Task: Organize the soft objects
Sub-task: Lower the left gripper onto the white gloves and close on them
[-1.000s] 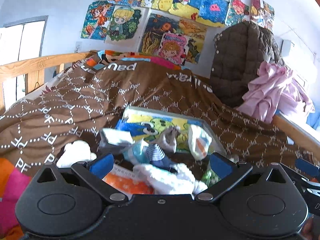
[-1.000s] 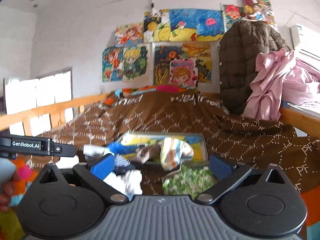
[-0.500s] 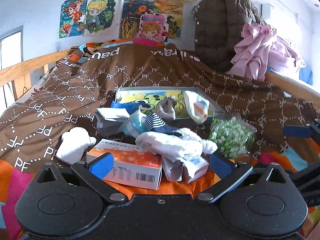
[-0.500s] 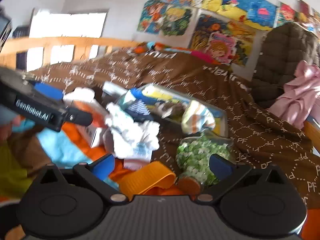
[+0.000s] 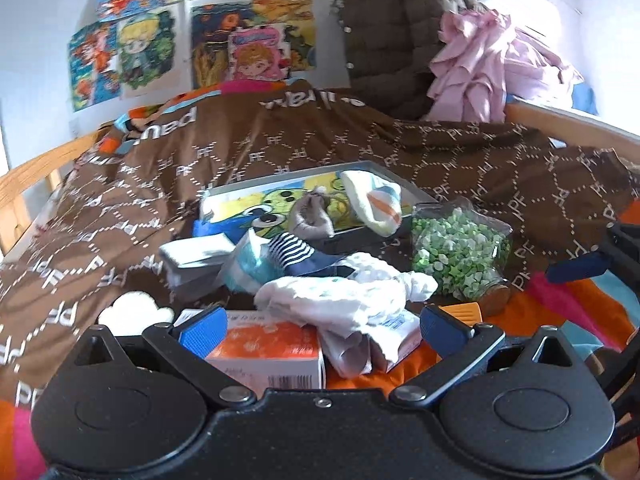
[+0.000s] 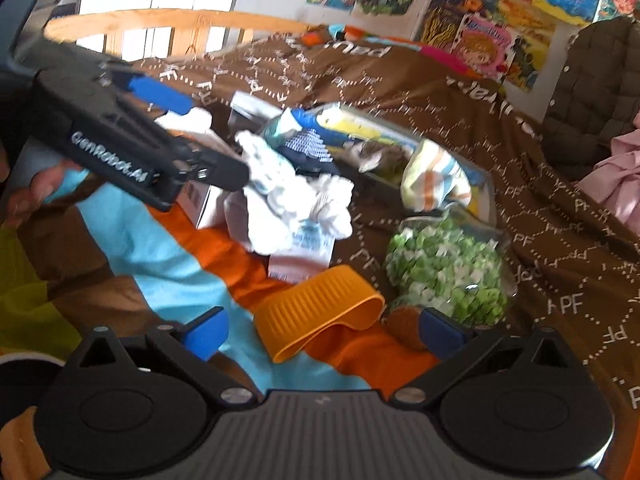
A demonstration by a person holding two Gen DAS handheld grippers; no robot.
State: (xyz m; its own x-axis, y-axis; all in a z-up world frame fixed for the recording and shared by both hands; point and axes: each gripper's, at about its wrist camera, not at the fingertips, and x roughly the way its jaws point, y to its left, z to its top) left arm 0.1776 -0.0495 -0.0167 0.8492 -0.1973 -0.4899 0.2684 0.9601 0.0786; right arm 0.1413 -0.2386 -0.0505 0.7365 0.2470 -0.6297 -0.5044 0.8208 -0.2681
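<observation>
White socks just ahead of left tool, fingers apart, empty.

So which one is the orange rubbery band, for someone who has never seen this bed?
Start at the brown patterned quilt and find the clear jar of green bits at its near edge. Left of the jar, on the orange sheet, lies the orange ribbed band, the only looped, ridged piece there.

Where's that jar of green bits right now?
The jar of green bits lies on the bed, right of the white socks, just in front of the cartoon tray.
</observation>
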